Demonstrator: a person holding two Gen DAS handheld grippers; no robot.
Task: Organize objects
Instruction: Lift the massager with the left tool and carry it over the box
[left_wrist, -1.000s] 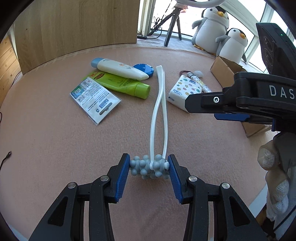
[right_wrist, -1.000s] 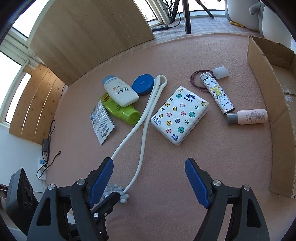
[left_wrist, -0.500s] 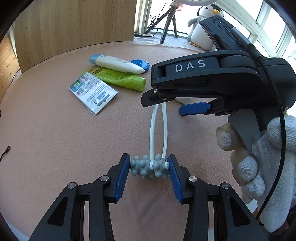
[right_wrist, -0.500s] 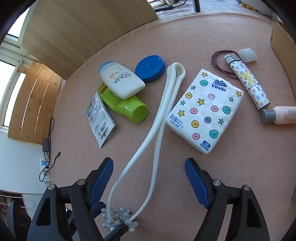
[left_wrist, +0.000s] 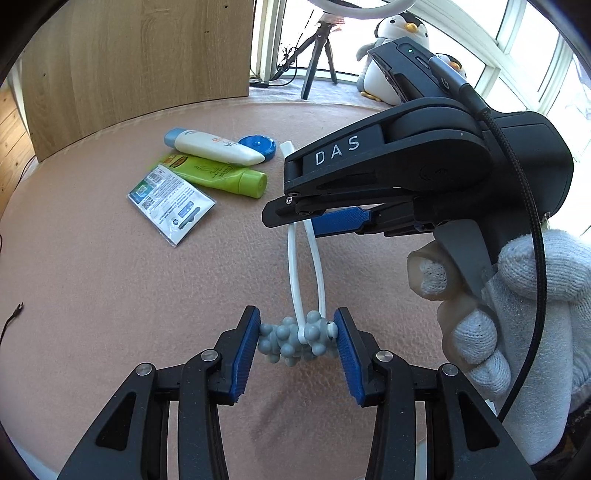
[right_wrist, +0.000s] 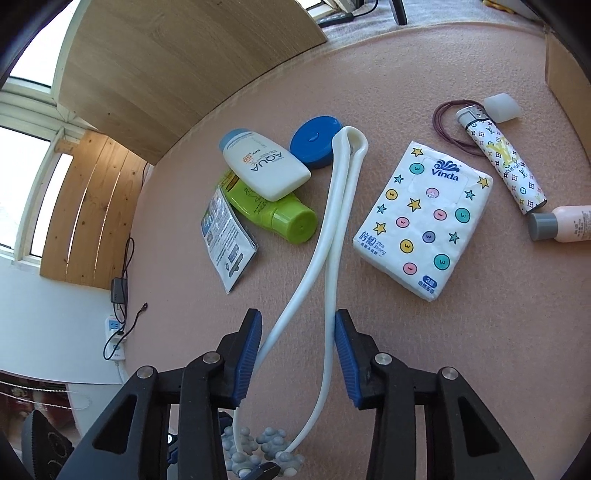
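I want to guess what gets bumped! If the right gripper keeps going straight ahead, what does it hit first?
Probably the white massager handle: the right gripper already has its two arms between the open fingers. Further on lies the blue round lid. Depth is hard to judge.

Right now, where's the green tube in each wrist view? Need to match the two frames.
Left wrist: green tube sits upper centre-left, cap pointing right, just below the white AQUA bottle.
Right wrist: green tube sits centre-left, cap toward lower right, partly under the same bottle.
Shared landmark: the white massager handle runs just right of the tube in both views.
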